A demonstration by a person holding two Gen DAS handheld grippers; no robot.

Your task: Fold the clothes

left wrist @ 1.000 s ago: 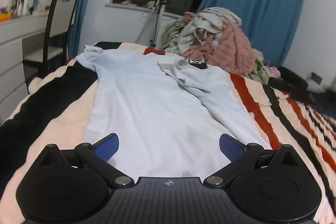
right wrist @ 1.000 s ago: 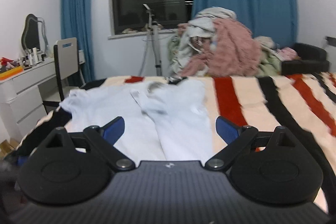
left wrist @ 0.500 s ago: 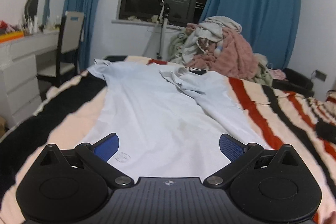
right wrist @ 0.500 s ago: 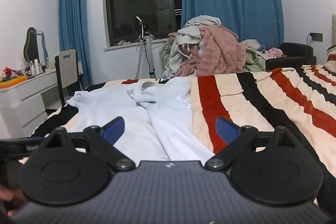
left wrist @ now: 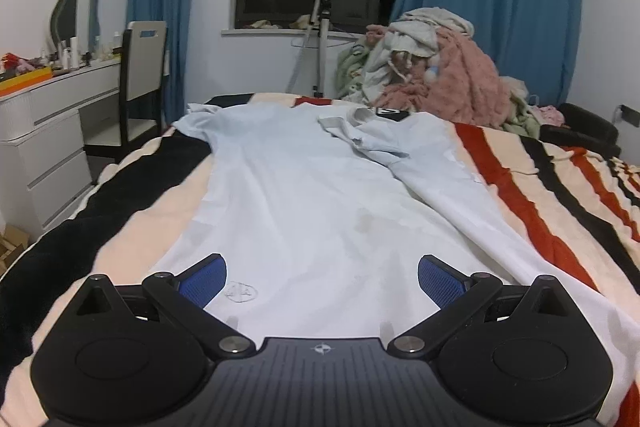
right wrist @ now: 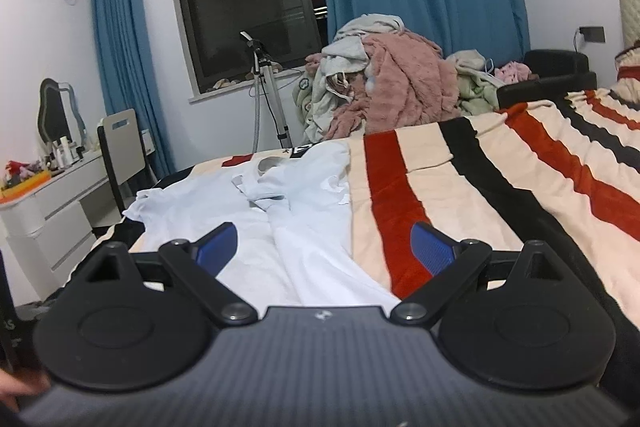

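Note:
A pale blue shirt (left wrist: 304, 195) lies flat along the striped bed, collar at the far end, with its right side folded inward over the body. The left sleeve (left wrist: 196, 125) spreads out at the far left. My left gripper (left wrist: 322, 277) hangs open just above the shirt's near hem, nothing between its blue pads. In the right wrist view the same shirt (right wrist: 280, 211) lies left of centre. My right gripper (right wrist: 324, 249) is open over the shirt's folded right edge and the blanket, holding nothing.
The bed carries a cream, red and black striped blanket (right wrist: 500, 187). A heap of clothes (left wrist: 432, 67) is piled beyond the bed's far end, beside a tripod (left wrist: 320, 39). A white dresser (left wrist: 44, 131) and a chair (left wrist: 140, 75) stand at the left.
Both grippers have drawn back and risen a little, so more of the shirt's near hem shows. The right wrist view has tilted and swung to the right. The shirt has not moved.

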